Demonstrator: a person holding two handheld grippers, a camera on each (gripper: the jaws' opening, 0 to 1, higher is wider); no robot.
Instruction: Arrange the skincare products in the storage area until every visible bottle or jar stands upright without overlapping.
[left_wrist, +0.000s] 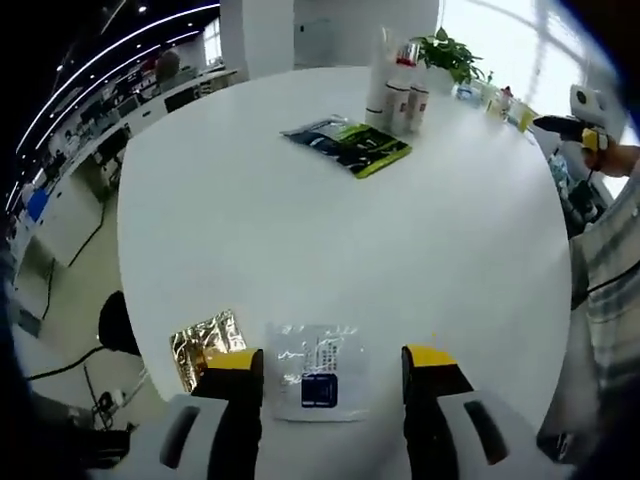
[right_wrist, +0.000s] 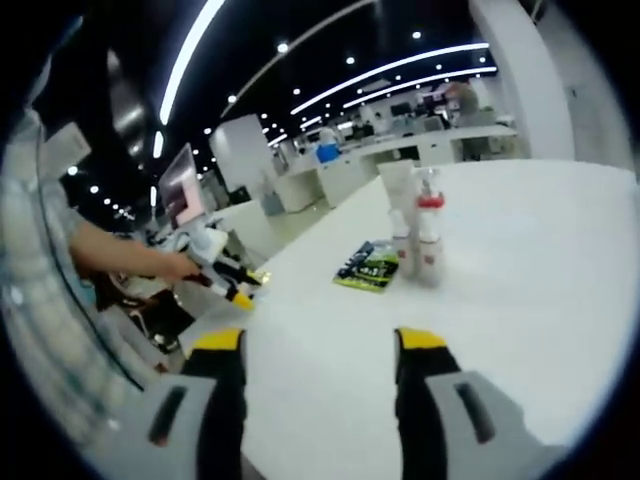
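Three white skincare bottles stand upright and close together at the far side of the round white table; one has a red collar. A green and black packet lies flat in front of them. My left gripper is open near the table's near edge, with a white sachet lying on the table between its jaws and a gold foil sachet just to its left. My right gripper is open over bare table, facing the bottles and the packet from a distance.
A potted plant and several small items sit at the table's far edge. A hand holds the right gripper beyond the far right rim. The left gripper shows at the table's left edge. Office desks lie beyond.
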